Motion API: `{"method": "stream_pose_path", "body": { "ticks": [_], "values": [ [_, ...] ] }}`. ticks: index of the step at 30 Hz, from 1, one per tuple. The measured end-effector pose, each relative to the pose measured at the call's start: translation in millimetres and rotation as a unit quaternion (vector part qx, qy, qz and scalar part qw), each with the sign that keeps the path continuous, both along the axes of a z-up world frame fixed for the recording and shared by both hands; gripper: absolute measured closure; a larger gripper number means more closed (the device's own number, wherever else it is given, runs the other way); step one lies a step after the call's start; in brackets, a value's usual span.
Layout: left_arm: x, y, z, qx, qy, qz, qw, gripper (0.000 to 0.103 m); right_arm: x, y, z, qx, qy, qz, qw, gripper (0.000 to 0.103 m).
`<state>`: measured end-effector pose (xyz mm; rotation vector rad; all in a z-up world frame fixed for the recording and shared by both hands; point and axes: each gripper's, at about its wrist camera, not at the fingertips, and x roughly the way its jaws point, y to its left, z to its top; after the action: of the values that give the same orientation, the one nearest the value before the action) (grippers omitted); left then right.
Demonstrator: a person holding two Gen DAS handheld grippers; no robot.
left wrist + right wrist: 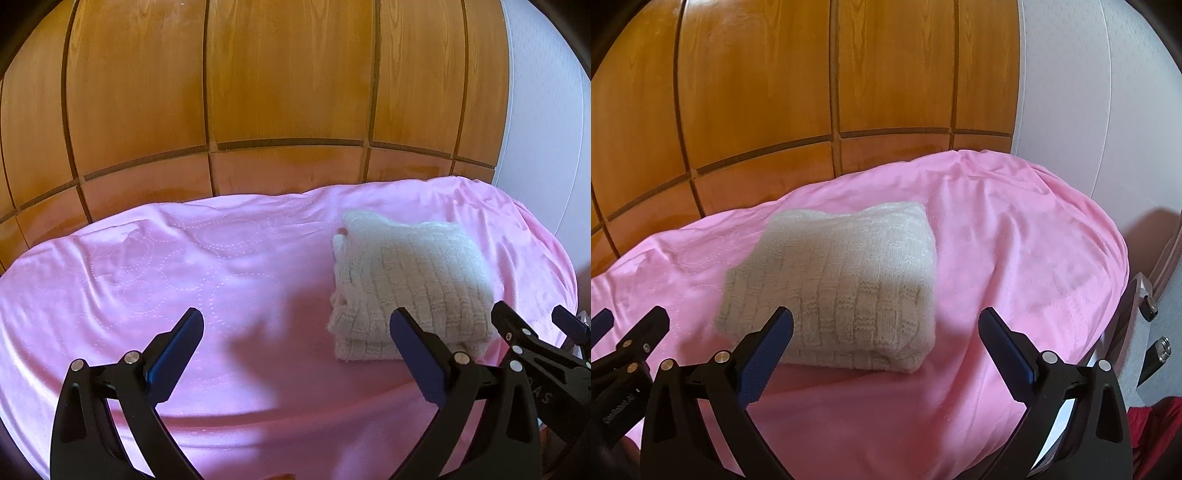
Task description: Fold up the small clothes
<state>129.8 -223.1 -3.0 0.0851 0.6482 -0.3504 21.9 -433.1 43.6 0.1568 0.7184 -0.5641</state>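
The white knitted garment (834,288) is lying folded into a thick, tidy bundle on the pink blanket (147,280), toward the right side of the bed and near the front edge. Both grippers are hovering just short of it with nothing in them: the left gripper (295,343) is holding its jaws spread wide, and the right gripper (886,343) is doing the same. This piece looks finished to me; the next move is probably fetching another garment or shifting the bundle aside. The left view is showing the bundle's ruffled left edge, while the right view is showing something red (1156,428) past the bed's right side.
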Motion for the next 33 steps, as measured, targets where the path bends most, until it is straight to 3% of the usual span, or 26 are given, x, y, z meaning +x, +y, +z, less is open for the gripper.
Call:
{"method": "stream_pose_path", "body": {
  "ticks": [24,29,33],
  "values": [
    [-1.3,3.7,0.1,-0.015,0.004,-0.011,0.9998,0.002,3.3,5.8,-8.7,0.008,0.009,0.006,1.000,0.004],
    [6.5,5.0,-8.1,-0.011,0.026,-0.005,0.9996,0.002,3.9,0.0,-10.1,0.015,0.009,0.005,1.000,0.004],
    [15.3,11.8,-21.4,-0.003,0.048,0.013,0.9988,0.002,4.7,-35.7,-1.0,0.019,-0.013,-0.026,0.999,0.004]
  ]
}}
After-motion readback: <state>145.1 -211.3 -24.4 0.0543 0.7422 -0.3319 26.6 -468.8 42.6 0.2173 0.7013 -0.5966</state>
